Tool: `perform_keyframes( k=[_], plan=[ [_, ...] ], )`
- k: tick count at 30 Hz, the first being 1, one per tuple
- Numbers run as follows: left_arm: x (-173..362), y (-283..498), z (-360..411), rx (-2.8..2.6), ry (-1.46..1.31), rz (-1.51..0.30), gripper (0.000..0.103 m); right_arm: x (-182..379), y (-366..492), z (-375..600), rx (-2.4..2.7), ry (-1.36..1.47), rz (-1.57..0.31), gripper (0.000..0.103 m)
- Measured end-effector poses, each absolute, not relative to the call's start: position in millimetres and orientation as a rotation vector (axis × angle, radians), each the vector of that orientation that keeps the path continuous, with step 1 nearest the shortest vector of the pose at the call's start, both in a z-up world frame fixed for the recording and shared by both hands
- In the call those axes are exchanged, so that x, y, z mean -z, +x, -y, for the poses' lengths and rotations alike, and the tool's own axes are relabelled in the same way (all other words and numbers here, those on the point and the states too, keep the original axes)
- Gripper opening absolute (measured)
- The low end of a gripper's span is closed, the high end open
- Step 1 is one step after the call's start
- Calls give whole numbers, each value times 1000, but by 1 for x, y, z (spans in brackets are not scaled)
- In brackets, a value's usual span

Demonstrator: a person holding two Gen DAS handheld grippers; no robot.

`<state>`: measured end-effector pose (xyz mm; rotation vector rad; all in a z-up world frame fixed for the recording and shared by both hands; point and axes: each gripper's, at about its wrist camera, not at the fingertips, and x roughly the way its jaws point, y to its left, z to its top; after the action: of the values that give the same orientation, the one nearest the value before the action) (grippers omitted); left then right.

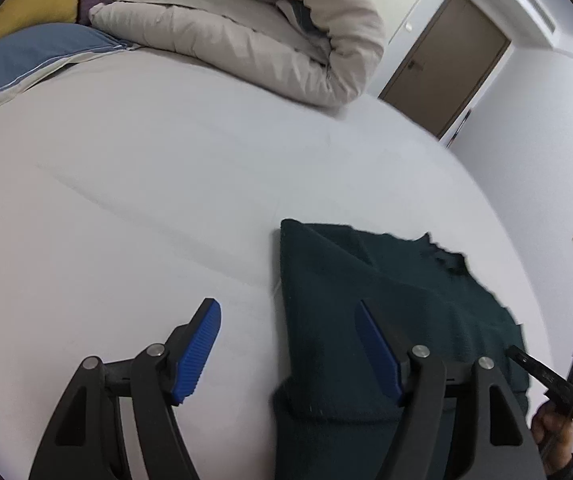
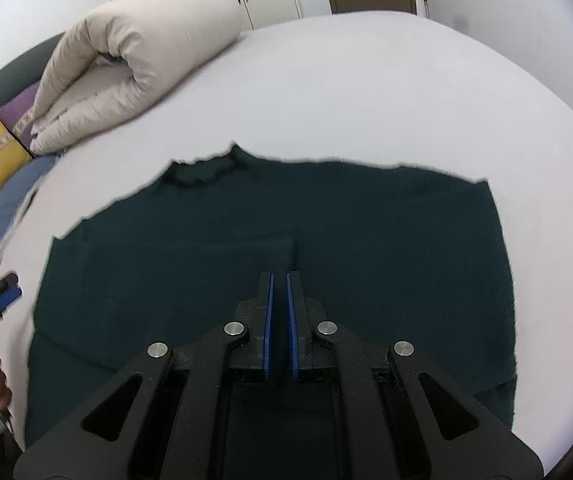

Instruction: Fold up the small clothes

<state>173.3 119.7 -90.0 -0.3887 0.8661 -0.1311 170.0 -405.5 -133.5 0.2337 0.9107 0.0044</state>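
On the white bed point(image 2: 366, 92), near its front edge, the dark green sweater point(image 2: 366, 248) lies flat with both sleeves apparently folded in across the body. Above it, the right gripper point(image 2: 280, 280) has its fingers nearly together, gripping nothing; the left gripper point(image 1: 286, 312) has its fingers wide, straddling the sweater's left edge, empty. Judging by this, the next fold runs hem to collar: each gripper should pinch a hem corner through all layers, lift evenly, lay it over. Knit looks thick, fuzzy, collar edge ragged

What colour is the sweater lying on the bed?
Dark green, close to teal. The sweater shows best in the right wrist view, spread flat on the white bed.
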Motion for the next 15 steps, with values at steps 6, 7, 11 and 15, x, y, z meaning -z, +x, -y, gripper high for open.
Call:
perform_keyframes(
  k=[6, 7, 11, 15],
  plan=[
    [105, 210, -110, 75, -325, -919, 73, 141, 168, 408, -30, 226, -885, 5],
    [106, 214, -110, 73, -326, -918, 73, 142, 169, 408, -32, 231, -886, 5],
    [108, 225, -103, 98, -293, -924, 71, 144, 171, 414, -46, 293, -899, 9],
    [115, 233, -92, 123, -249, -945, 65, 147, 178, 418, -65, 353, -893, 48]
  ],
)
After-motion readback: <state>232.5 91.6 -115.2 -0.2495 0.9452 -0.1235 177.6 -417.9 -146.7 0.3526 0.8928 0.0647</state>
